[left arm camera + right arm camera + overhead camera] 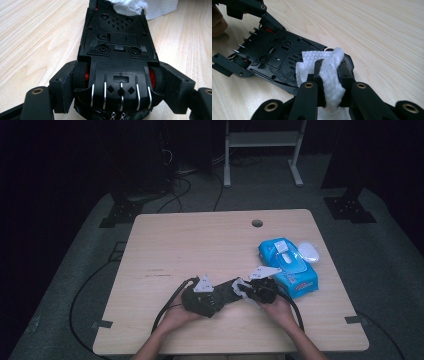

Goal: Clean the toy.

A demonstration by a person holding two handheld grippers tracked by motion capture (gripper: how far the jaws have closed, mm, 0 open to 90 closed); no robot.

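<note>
High view: both tongs are meeting over the pale wooden tabletop (165, 245), blue wipes pack (289, 266) nearby.

Left gripper view: left tongs (120, 82) are clamping the upturned black plastic toy car (117, 45) at its rear wheels.

Right gripper view: right tongs (331, 75), clenched on a white crumpled wipe (329, 67), are pressing it on the underside; wiping appears underway, most chassis left.

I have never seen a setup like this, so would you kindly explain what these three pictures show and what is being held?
A person sits at a light wooden table, holding a hand-operated two-jaw gripper in each hand. The high view looks down from above; the other two come from cameras riding on the grippers. The left gripper clamps an upturned black toy car with red-hubbed wheels by its sides. The right gripper is shut on a white wet wipe, resting against the car's underside. Farther right lies a blue wipes packet with its white lid open.
</note>
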